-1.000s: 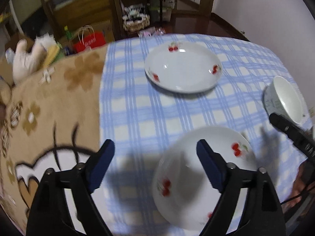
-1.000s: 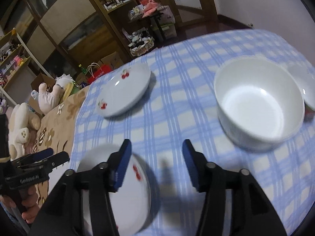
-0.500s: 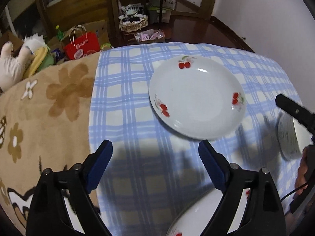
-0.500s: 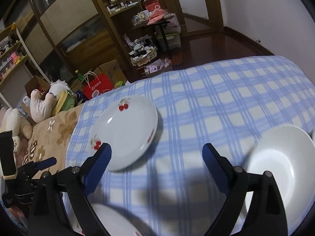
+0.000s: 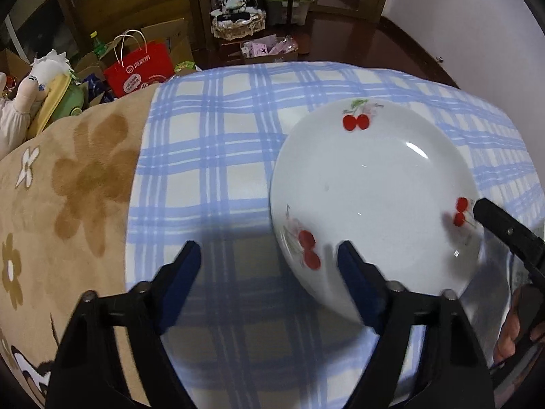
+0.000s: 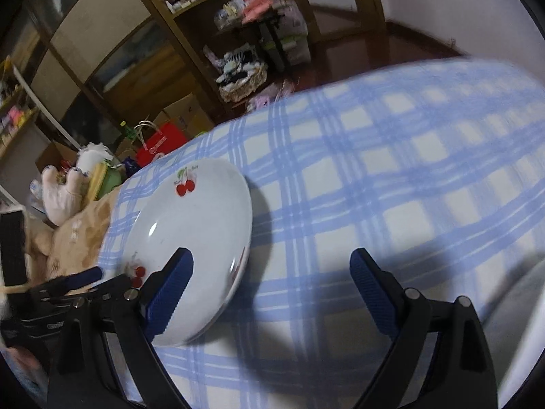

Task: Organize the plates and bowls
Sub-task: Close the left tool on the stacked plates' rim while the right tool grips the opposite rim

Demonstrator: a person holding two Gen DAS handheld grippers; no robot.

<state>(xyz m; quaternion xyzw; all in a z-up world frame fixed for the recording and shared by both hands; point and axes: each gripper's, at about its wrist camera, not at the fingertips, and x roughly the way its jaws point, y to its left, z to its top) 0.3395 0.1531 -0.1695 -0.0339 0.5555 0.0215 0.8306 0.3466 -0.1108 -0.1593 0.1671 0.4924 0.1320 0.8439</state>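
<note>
A white plate with red cherries (image 5: pixel 374 197) lies on the blue checked cloth (image 5: pixel 211 170). My left gripper (image 5: pixel 269 266) hovers at the plate's near left rim. Its jaws are closing, the rim lies between them, and the pads do not press on it. From the right, one of my right gripper's fingers (image 5: pixel 504 231) reaches over the plate's opposite rim. In the right wrist view the same plate (image 6: pixel 190 231) sits at the left. My right gripper (image 6: pixel 270 272) stands wide open, its left finger over the plate and the plate's right rim between the jaws. My left gripper (image 6: pixel 112 277) shows beyond the plate.
A tan flower-print blanket (image 5: pixel 68 187) covers the surface left of the cloth. Beyond the far edge stand a red paper bag (image 5: pixel 139 68), a plush toy (image 5: pixel 13 109) and a basket (image 5: pixel 238 24) on the floor. A hand (image 5: pixel 517 334) holds the right gripper.
Both grippers moved forward and down to the far cherry plate. The nearer plate and the white bowl left both views. The left jaws narrowed and the right jaws widened.
</note>
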